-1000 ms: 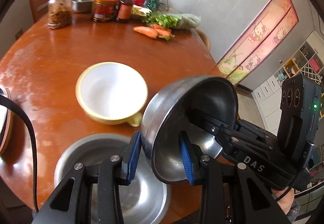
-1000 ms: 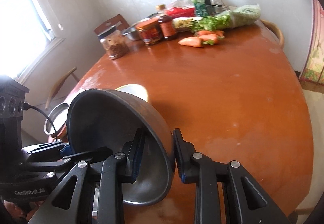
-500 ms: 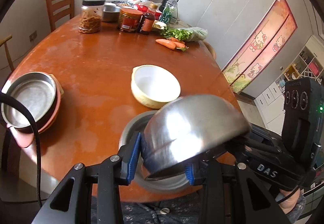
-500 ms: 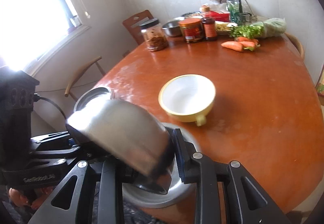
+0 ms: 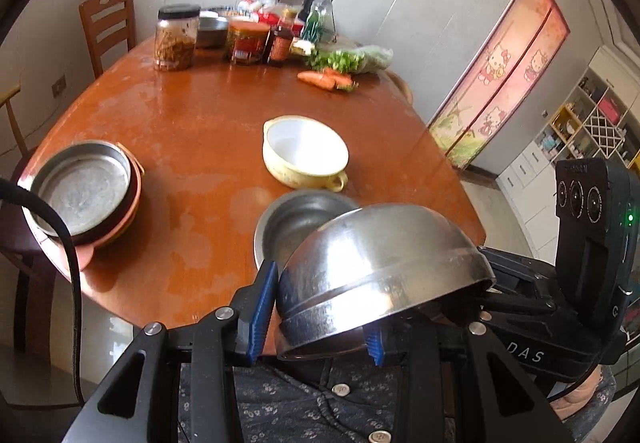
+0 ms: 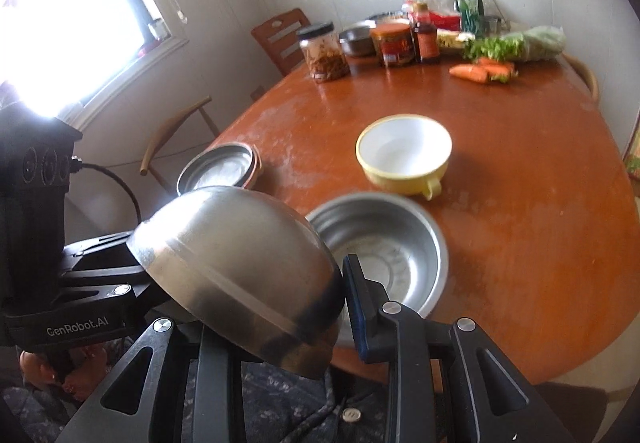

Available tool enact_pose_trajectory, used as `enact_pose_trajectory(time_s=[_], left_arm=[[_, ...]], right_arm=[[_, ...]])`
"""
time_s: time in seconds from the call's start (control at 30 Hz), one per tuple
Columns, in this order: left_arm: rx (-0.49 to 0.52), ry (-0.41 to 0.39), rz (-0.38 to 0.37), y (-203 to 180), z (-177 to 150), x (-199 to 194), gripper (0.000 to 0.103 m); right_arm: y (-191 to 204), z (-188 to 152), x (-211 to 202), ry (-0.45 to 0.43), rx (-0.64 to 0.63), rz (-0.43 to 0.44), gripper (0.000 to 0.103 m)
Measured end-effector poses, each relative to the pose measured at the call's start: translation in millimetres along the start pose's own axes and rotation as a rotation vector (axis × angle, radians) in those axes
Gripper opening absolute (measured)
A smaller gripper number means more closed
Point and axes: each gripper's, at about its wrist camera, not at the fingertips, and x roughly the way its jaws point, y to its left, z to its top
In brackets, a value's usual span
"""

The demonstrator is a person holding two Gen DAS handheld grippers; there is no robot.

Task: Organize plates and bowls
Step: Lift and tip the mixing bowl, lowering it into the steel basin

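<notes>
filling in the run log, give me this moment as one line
held: steel bowl upside down | left gripper: shut on rim | right gripper: shut on rim | below: empty steel basin on table

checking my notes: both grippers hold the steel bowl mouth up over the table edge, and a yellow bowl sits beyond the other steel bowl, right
Not quite: the held steel bowl is turned mouth down, its rounded bottom facing up, as the left wrist view shows. The rest stands: the left gripper and the right gripper both hold it, and the yellow bowl sits beyond the other steel bowl.
</notes>
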Motion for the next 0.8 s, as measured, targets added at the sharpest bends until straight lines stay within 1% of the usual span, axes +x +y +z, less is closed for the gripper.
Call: enact_pose_trajectory(time_s=[0.13, 0.2, 0.3, 0.43, 0.67, 0.8], left_arm=[[-0.010, 0.048, 0.014, 1.8, 1.6, 20.6, 0.038], [-0.002, 0.056, 0.025, 1.0, 3.6, 29.2, 0.038], [-0.015, 0.084, 0.029, 3.7, 6.8, 44.4, 0.038], [-0.022, 0.125, 0.048, 6.0, 8.3, 66.3, 0.038], [-0.024, 0.141, 0.074, 9.4, 7.5, 83.6, 0.038], [-0.024, 0.135, 0.100, 13.2, 7.5, 83.1, 0.038]], right_arm=[[-9.3, -7.8, 12.0, 0.038, 0.034, -0.003, 0.031], [-16.4, -9.2, 18.1, 0.051, 0.051, -0.001, 0.031], [-28.6, -9.7, 23.7, 0.052, 0.081, 0.025, 0.031], [-40.3, -10.8, 33.1, 0.059, 0.094, 0.015, 0.031], [-57.9, -11.8, 49.8, 0.076, 0.134, 0.034, 0.031], [-54.1, -7.1, 54.2, 0.082, 0.108, 0.025, 0.031]])
